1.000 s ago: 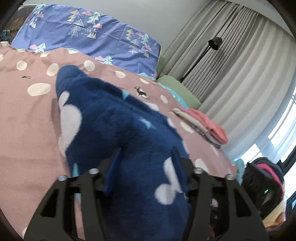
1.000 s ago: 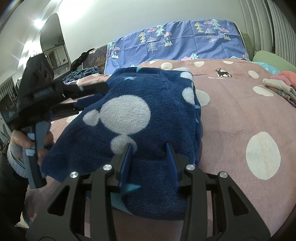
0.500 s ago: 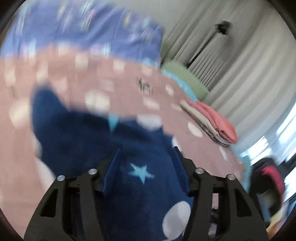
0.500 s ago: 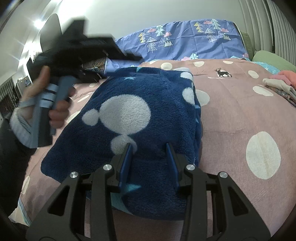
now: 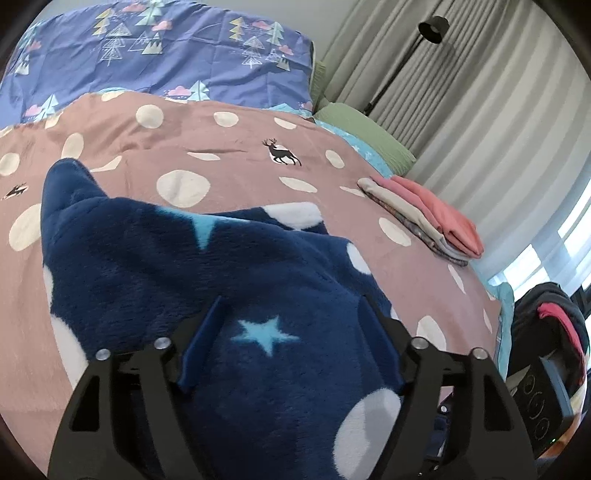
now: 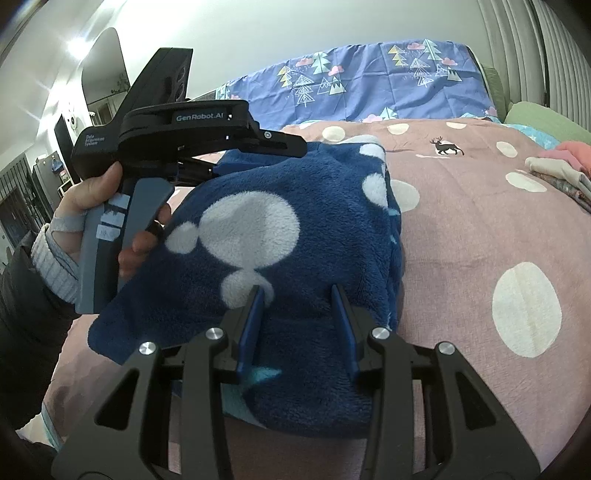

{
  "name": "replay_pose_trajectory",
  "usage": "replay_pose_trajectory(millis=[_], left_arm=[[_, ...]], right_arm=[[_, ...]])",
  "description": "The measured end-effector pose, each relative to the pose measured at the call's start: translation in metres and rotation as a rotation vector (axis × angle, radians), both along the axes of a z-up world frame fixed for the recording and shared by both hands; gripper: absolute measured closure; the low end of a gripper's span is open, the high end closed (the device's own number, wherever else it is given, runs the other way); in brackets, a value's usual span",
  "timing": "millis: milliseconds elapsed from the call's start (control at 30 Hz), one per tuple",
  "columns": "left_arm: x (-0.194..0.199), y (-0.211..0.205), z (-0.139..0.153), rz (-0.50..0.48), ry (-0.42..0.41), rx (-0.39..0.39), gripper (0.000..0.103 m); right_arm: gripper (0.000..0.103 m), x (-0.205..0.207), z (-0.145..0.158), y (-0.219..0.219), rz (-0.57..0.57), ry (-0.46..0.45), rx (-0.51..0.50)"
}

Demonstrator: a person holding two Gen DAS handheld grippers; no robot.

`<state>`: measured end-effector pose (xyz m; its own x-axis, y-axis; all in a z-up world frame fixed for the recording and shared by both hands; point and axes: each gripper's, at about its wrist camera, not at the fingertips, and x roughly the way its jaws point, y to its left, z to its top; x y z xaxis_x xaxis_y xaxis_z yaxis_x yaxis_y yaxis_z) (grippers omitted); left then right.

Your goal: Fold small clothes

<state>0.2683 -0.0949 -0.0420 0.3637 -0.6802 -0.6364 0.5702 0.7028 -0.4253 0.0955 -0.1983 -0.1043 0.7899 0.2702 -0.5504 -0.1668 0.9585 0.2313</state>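
Observation:
A dark blue fleece garment (image 5: 155, 251) with white spots and pale blue stars lies folded on the pink spotted bedcover (image 5: 229, 155). My left gripper (image 5: 291, 297) hovers over its star-printed part. The jaws are opening, and the fleece shows between the fingers without being pinched. In the right wrist view the same garment (image 6: 317, 206) fills the middle. My right gripper (image 6: 297, 291) is shut on a thick fold near its front edge. A hand (image 6: 92, 195) holds the left gripper's handle at the garment's far left side.
A stack of folded clothes (image 5: 428, 218) with a coral piece on top lies at the bed's right edge. Blue tree-print pillows (image 5: 166, 51) and a green pillow (image 5: 365, 136) line the head of the bed. Curtains and a black floor lamp (image 5: 430, 27) stand behind.
The left gripper swung up from the garment's low left edge and came over its far left part. Its jaws now stand wider. The fleece lies flatter. The right gripper kept still.

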Motion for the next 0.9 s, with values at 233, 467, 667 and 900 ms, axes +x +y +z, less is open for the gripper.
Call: replay_pose_trajectory(millis=[233,467,667,900], left_arm=[[-0.001,-0.004,-0.001,-0.022,-0.012,0.004,0.018],[-0.001,-0.008,-0.001,-0.034,-0.020,0.009,0.015],[-0.001,0.006,0.031,0.005,-0.078,0.003,0.017],[0.045,0.018,0.031,0.090,-0.029,0.054,0.017]], right_arm=[[0.064,0.000,0.000,-0.001,0.002,-0.001,0.011],[0.064,0.000,0.000,-0.003,0.004,-0.002,0.018],[0.058,-0.005,0.040,-0.023,0.048,-0.016,0.160],[0.055,0.044,0.064,-0.007,0.046,-0.005,0.117]])
